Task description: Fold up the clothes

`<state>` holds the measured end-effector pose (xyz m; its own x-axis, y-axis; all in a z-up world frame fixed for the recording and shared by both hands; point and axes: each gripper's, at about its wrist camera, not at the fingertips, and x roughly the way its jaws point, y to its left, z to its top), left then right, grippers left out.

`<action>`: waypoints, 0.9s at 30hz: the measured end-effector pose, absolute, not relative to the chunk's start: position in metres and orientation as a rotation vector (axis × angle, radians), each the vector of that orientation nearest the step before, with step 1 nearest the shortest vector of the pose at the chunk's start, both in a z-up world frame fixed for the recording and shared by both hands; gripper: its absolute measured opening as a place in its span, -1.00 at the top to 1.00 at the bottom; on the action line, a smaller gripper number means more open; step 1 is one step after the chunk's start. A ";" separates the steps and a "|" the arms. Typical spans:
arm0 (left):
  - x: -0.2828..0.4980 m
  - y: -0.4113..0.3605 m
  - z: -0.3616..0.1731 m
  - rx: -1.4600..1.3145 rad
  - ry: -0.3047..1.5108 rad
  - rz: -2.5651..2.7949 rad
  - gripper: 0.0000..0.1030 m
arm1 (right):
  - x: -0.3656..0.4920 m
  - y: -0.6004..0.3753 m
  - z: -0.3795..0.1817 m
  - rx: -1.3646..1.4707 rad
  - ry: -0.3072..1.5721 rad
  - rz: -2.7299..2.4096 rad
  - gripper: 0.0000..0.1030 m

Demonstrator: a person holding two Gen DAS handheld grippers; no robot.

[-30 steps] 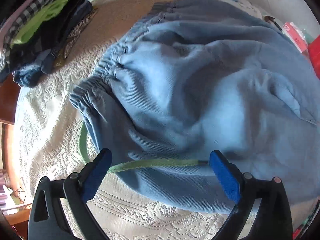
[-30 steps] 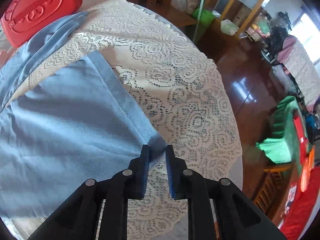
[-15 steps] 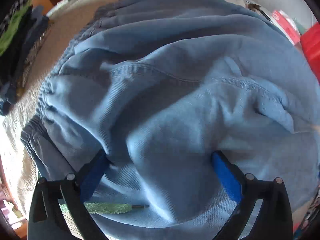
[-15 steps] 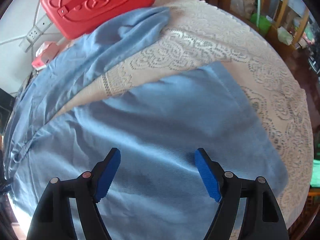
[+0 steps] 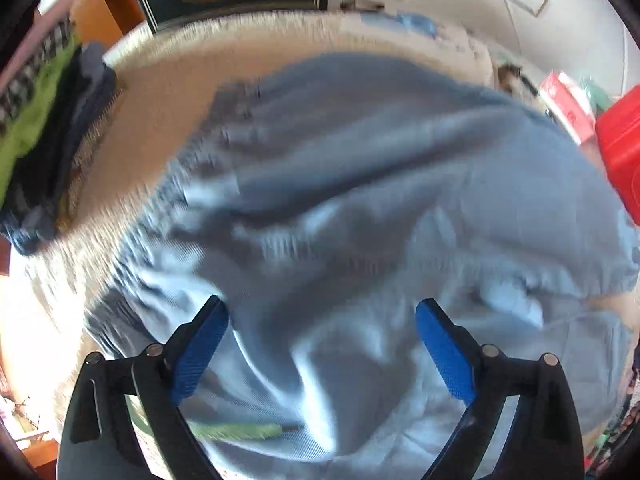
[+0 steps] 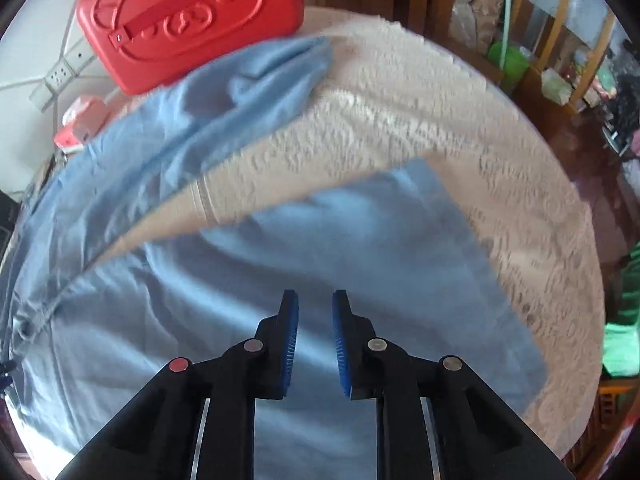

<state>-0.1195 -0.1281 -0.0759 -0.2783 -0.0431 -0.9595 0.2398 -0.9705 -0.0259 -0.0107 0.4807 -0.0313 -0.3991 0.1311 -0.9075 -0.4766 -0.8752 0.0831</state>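
Observation:
Light blue trousers (image 5: 380, 200) lie rumpled on the lace-covered table, the gathered waistband (image 5: 168, 200) to the left and a green drawstring (image 5: 236, 430) poking out near my fingers. My left gripper (image 5: 320, 306) hangs wide over the seat of the trousers, its jaws closing a little, with cloth below them but not pinched. In the right wrist view the near trouser leg (image 6: 360, 248) lies flat and the other leg (image 6: 248, 92) trails toward the back. My right gripper (image 6: 315, 296) is closing just above the near leg. A narrow gap shows between its pads, with no fold gripped.
A red plastic case (image 6: 192, 20) stands at the back of the table, beside a white power strip (image 6: 56, 80). A pile of dark and green clothes (image 5: 40, 120) lies at the left edge. Lace tablecloth (image 6: 460, 120) runs to the round table edge, with chairs and floor beyond.
My right gripper let go of the leg's hem corner, opened wide, moved along the leg and has narrowed again. My left gripper shifted over the trousers, staying wide; its view is blurred.

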 end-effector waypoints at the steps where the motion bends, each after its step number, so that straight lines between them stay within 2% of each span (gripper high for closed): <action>1: -0.132 -0.133 -0.066 1.722 0.224 -2.385 -0.87 | -0.022 0.488 -0.021 -1.414 0.483 2.329 0.65; 4: -0.185 -0.145 -0.062 1.690 0.210 -2.374 -0.87 | -0.073 0.508 -0.003 -1.351 0.600 2.392 0.63; 6: -0.219 -0.151 -0.071 1.712 0.190 -2.359 -0.79 | -0.111 0.513 0.002 -1.340 0.626 2.411 0.62; 9: -0.264 -0.155 -0.087 1.756 0.169 -2.344 -0.78 | -0.171 0.521 -0.001 -1.343 0.659 2.423 0.54; 13: -0.300 -0.162 -0.107 1.810 0.134 -2.320 -0.78 | -0.233 0.534 -0.018 -1.378 0.620 2.322 0.33; 15: -0.308 -0.165 -0.122 1.839 0.121 -2.297 -0.76 | -0.256 0.539 -0.033 -1.382 0.580 2.262 0.29; 16: -0.310 -0.167 -0.126 1.832 0.140 -2.307 -0.69 | -0.266 0.541 -0.041 -1.386 0.555 2.229 0.25; 17: -0.310 -0.170 -0.124 1.808 0.183 -2.330 -0.36 | -0.273 0.543 -0.049 -1.392 0.545 2.201 0.24; 18: -0.311 -0.173 -0.122 1.797 0.221 -2.337 -0.25 | -0.279 0.544 -0.057 -1.406 0.547 2.191 0.24; 19: -0.311 -0.176 -0.120 1.792 0.258 -2.344 0.22 | -0.284 0.542 -0.064 -1.416 0.524 2.192 0.26; 20: -0.311 -0.179 -0.118 1.792 0.292 -2.345 0.84 | -0.287 0.539 -0.070 -1.423 0.490 2.193 0.58; 22: -0.309 -0.184 -0.113 1.786 0.361 -2.330 0.90 | -0.289 0.533 -0.074 -1.411 0.441 2.221 0.95; 27: -0.255 -0.180 -0.060 1.632 0.339 -2.463 0.91 | -0.225 0.531 -0.015 -1.205 0.548 2.466 0.95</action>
